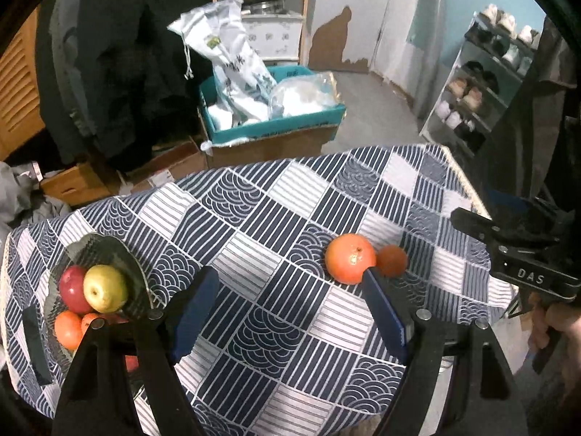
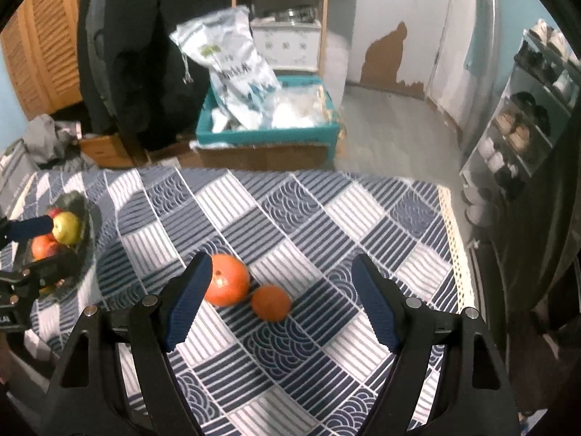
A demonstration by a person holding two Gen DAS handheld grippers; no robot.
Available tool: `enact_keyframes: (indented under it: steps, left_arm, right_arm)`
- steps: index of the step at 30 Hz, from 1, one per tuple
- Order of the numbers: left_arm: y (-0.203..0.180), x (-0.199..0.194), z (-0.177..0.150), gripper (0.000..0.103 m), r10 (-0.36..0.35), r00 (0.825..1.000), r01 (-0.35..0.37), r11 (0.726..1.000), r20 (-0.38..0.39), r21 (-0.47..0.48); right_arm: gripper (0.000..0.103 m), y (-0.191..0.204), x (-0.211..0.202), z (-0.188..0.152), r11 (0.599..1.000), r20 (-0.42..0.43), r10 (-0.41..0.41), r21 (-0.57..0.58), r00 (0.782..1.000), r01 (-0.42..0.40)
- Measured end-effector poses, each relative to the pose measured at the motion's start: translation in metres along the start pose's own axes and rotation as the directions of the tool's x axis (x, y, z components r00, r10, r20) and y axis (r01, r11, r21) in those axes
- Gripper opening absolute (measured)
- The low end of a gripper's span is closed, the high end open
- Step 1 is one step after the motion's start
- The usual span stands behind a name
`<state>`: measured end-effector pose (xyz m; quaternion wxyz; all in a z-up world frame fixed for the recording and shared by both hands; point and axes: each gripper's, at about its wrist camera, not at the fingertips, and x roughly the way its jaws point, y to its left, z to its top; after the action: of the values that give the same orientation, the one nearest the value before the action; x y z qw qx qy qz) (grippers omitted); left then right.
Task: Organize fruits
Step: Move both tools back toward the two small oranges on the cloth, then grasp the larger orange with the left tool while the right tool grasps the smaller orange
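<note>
A blue-and-white patterned tablecloth [image 1: 276,225] covers the table in front of me, with a dark bowl [image 1: 136,272] of fruit at its left end. I have the left gripper [image 1: 287,305] angled down over bare cloth, jaws spread and empty. To its right, the large orange [image 2: 228,279] and small orange [image 2: 271,303] lie touching, and my right gripper [image 2: 281,296] tilts down above them, jaws wide, gripping nothing.

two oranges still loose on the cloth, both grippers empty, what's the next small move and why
Probably ease the right gripper down around the smaller orange and close on it. Its jaws are open and empty, and that orange lies between its fingers. The larger orange touches it, close by the left finger. The bowl already holds the other fruit.
</note>
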<state>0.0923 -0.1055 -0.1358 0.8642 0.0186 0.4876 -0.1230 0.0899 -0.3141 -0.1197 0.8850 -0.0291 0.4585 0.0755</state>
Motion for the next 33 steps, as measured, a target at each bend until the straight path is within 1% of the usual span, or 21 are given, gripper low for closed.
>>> enact_keyframes:
  steps: [2,5,12,16,21,23,27,30,31,32,33]
  left_arm:
    - [-0.001,0.013,-0.002,0.082,0.012,1.0,-0.012,1.0,-0.018,0.002]
    - [0.0,0.027,-0.002,0.082,0.01,0.999,-0.01,1.0,-0.038,0.004]
    - [-0.003,0.059,-0.004,0.082,0.021,0.997,-0.02,1.0,-0.075,0.01]
    - [-0.005,0.076,-0.007,0.082,0.019,0.995,-0.019,1.0,-0.103,0.001]
    - [-0.006,0.092,-0.011,0.082,0.027,0.992,-0.025,1.0,-0.124,0.015]
    - [-0.006,0.098,-0.013,0.082,0.023,0.991,-0.021,1.0,-0.132,0.016]
    - [-0.009,0.103,-0.015,0.082,0.016,0.991,-0.012,1.0,-0.136,0.026]
    - [-0.012,0.104,-0.014,0.082,0.0,0.991,0.004,0.999,-0.132,0.034]
    - [-0.013,0.105,-0.013,0.082,-0.005,0.991,0.01,0.999,-0.131,0.037]
    - [-0.014,0.106,-0.012,0.082,-0.01,0.992,0.015,0.999,-0.129,0.039]
    - [-0.016,0.107,-0.012,0.082,-0.015,0.992,0.021,0.999,-0.128,0.041]
  right_arm:
    - [0.08,-0.003,0.012,-0.005,1.0,-0.031,0.0,0.001,1.0,0.0]
    - [0.08,-0.005,0.031,-0.013,1.0,-0.082,0.004,-0.002,0.997,-0.004]
    - [0.08,-0.004,0.077,-0.03,1.0,-0.193,0.016,-0.022,0.981,-0.02]
    - [0.08,-0.001,0.098,-0.039,0.998,-0.237,0.048,-0.027,0.97,-0.056]
    - [0.079,0.003,0.122,-0.048,0.997,-0.285,0.048,-0.048,0.957,-0.065]
    - [0.077,0.005,0.13,-0.051,0.996,-0.299,0.044,-0.057,0.953,-0.064]
    - [0.072,0.007,0.141,-0.055,0.995,-0.301,0.051,-0.062,0.952,-0.073]
    - [0.067,0.007,0.148,-0.056,0.995,-0.3,0.062,-0.059,0.952,-0.083]
    - [0.063,0.006,0.15,-0.056,0.995,-0.302,0.067,-0.055,0.951,-0.087]
    - [0.053,0.006,0.153,-0.057,0.994,-0.306,0.074,-0.05,0.949,-0.094]
    - [0.051,0.005,0.155,-0.058,0.994,-0.312,0.083,-0.046,0.947,-0.102]
